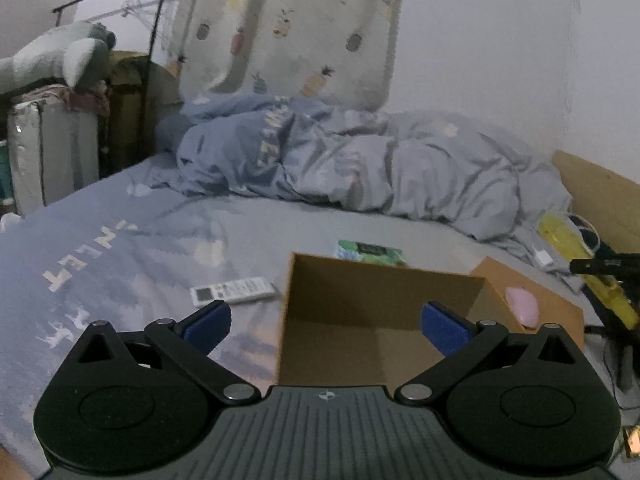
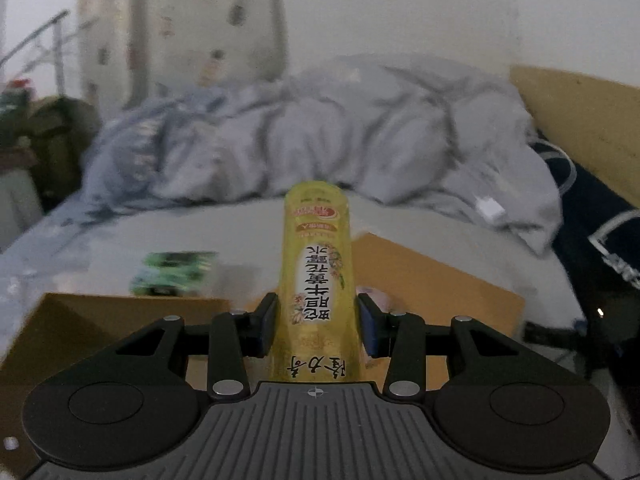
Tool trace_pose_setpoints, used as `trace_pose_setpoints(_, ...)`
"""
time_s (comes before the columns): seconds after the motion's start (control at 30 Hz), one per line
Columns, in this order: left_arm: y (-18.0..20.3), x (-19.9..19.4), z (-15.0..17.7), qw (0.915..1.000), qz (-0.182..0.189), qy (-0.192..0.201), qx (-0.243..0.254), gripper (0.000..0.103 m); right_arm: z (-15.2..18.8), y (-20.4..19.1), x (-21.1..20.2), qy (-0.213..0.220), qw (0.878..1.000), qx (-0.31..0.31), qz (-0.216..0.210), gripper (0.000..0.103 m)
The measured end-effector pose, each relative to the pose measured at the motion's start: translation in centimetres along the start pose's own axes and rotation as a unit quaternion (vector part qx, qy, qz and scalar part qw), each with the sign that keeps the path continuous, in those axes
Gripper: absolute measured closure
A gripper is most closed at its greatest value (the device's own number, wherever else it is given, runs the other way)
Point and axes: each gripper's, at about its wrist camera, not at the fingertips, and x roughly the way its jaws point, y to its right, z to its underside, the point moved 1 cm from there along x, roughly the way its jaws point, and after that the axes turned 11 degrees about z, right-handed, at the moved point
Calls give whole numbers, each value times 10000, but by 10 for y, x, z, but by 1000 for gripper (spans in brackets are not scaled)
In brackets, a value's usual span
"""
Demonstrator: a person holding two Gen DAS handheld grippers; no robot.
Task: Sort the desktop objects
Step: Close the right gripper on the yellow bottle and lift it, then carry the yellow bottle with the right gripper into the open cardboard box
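Right gripper [image 2: 318, 326] fingers clamp the yellow bottle [image 2: 316, 272] above the bed, near the cardboard box [image 1: 380, 320]. Left gripper [image 1: 326, 320] fingers wide apart, empty. Advisable: centre bottle over opening before release

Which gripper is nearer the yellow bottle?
Right. The right gripper is clamped on the yellow bottle; the left gripper hangs open over the cardboard box, holding nothing.

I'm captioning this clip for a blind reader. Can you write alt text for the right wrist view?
The right gripper is clamped on a yellow bottle that points away from the camera. Behind it, blurred, lie an open cardboard box, a green packet and a rumpled blue duvet.
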Motion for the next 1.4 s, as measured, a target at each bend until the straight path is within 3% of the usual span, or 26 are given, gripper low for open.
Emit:
trace_pose_setpoints(0.3,-20,-1,-4,9994,-271,183,-91,0,-12,-68,-47,179,9970,-286,-700,58)
trace_pose_setpoints(0.67,-47,3,-1,9985,-487,122,-213,0,-4,-129,-75,123,9916,-719,-1071,58)
trace_pose_setpoints(1.0,-58,1,1,9983,-492,105,-300,0,2,-158,-80,10,9888,-949,-1152,58)
trace_pose_setpoints(1.4,-61,3,3,9985,-369,-1,-396,0,19,-171,-58,-370,9872,-1122,-1071,58)
